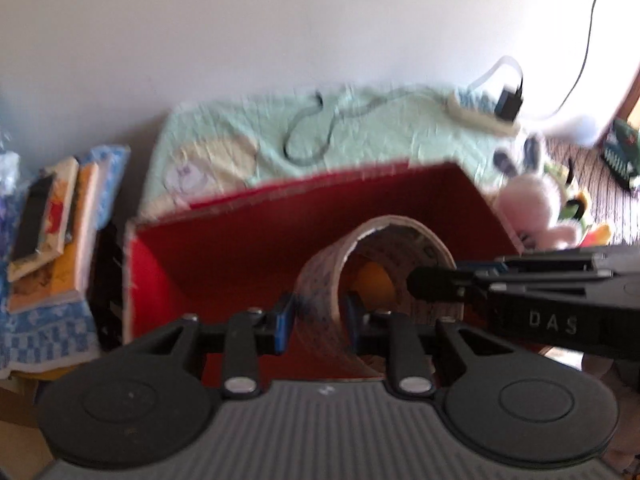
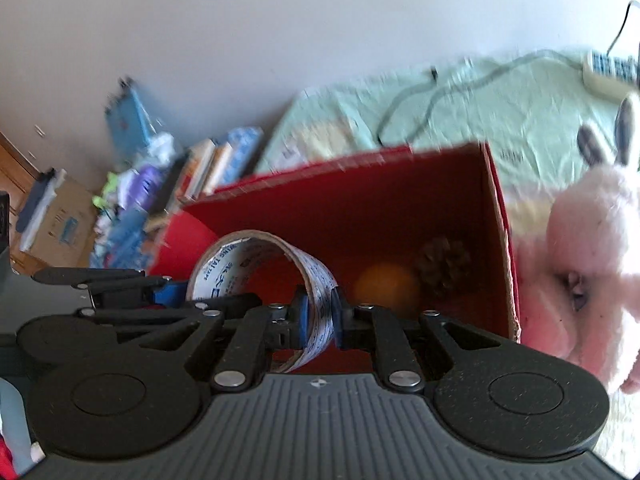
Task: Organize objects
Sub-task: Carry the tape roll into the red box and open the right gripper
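Both the left gripper (image 1: 316,320) and right gripper (image 2: 319,316) pinch the tape roll (image 1: 376,276) wall, fingers nearly closed, at centre frame over the red box (image 1: 256,240); probably light, stiff cardboard core, slick outside.

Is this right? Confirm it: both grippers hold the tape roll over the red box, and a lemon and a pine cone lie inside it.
Nearly. Both the left gripper and the right gripper clamp the tape roll over the red box, and the pine cone is inside, but the right wrist view shows an orange, not a lemon.

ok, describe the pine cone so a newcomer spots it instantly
Find the red box in front of the green blanket. Inside, at its right corner, sits the pine cone, beside an orange ball. It is brown and scaly; the ball is smooth.
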A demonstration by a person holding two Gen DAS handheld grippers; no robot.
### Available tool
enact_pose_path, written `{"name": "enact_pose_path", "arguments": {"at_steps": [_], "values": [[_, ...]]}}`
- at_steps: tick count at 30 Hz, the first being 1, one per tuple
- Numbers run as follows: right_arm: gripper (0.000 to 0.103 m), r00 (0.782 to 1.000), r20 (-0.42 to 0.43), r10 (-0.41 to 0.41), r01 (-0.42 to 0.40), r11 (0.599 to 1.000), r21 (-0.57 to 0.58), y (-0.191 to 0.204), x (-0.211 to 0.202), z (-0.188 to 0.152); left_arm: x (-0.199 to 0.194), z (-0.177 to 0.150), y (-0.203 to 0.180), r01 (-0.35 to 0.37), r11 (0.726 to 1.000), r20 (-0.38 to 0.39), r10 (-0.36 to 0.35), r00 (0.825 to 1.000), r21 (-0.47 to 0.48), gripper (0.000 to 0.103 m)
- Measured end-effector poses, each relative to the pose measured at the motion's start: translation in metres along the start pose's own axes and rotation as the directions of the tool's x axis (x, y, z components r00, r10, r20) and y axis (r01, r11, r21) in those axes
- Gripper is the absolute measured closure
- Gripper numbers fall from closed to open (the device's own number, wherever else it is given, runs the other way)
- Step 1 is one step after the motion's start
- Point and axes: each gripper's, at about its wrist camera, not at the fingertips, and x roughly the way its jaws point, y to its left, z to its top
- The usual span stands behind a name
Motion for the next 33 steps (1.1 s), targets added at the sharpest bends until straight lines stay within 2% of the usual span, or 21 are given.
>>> {"name": "enact_pose_path", "arguments": {"at_steps": [3, 7, 10, 12, 14, 17, 21, 22, 24, 27, 33], "values": [[0.092, 0.993, -0.113, -0.044, 0.041, 0.999, -0.027, -0.001, 0.019, 0.001, 0.026, -0.002, 0.005, 0.025, 1.000, -0.082, -0.026, 0.996, -0.014, 0.082], [0.094, 0.962, -0.260, -0.081, 0.073, 0.996, -0.041, -0.004, 0.045, -0.005, 0.051, -0.006, 0.011, 0.038, 0.999, -0.166, -0.043, 0.985, -0.031, 0.081], [0.097, 0.951, -0.290, -0.110, 0.107, 0.994, -0.028, -0.006, 0.054, -0.003, 0.062, -0.008, 0.010, 0.030, 0.999, -0.211, -0.033, 0.977, -0.019, 0.080], [0.091, 0.940, -0.307, -0.147, 0.141, 0.989, -0.042, -0.006, 0.058, -0.003, 0.069, -0.009, 0.009, 0.032, 0.999, -0.236, -0.035, 0.971, -0.015, 0.079], [0.092, 0.930, -0.316, -0.185, 0.170, 0.982, -0.077, -0.005, 0.058, -0.006, 0.072, -0.010, 0.007, 0.046, 0.999, -0.251, -0.047, 0.967, -0.010, 0.080], [0.092, 0.929, -0.300, -0.217, 0.195, 0.975, -0.102, -0.003, 0.052, -0.008, 0.074, -0.011, 0.002, 0.062, 0.998, -0.263, -0.058, 0.963, 0.006, 0.083], [0.091, 0.934, -0.269, -0.236, 0.217, 0.971, -0.100, -0.004, 0.043, -0.010, 0.082, -0.010, 0.004, 0.078, 0.997, -0.287, -0.074, 0.955, 0.003, 0.083], [0.087, 0.937, -0.255, -0.239, 0.223, 0.971, -0.092, -0.003, 0.039, -0.010, 0.082, -0.009, 0.004, 0.084, 0.996, -0.288, -0.080, 0.954, -0.001, 0.083], [0.082, 0.950, -0.211, -0.232, 0.221, 0.973, -0.072, -0.004, 0.026, -0.010, 0.083, -0.008, 0.005, 0.090, 0.996, -0.296, -0.088, 0.951, -0.007, 0.083], [0.081, 0.969, -0.132, -0.209, 0.207, 0.978, -0.032, -0.008, 0.001, -0.010, 0.084, -0.007, 0.005, 0.098, 0.995, -0.301, -0.096, 0.949, -0.008, 0.083], [0.082, 0.983, -0.069, -0.169, 0.171, 0.985, 0.032, -0.015, -0.023, -0.015, 0.086, -0.005, -0.006, 0.112, 0.993, -0.303, -0.100, 0.948, 0.023, 0.082]]}}
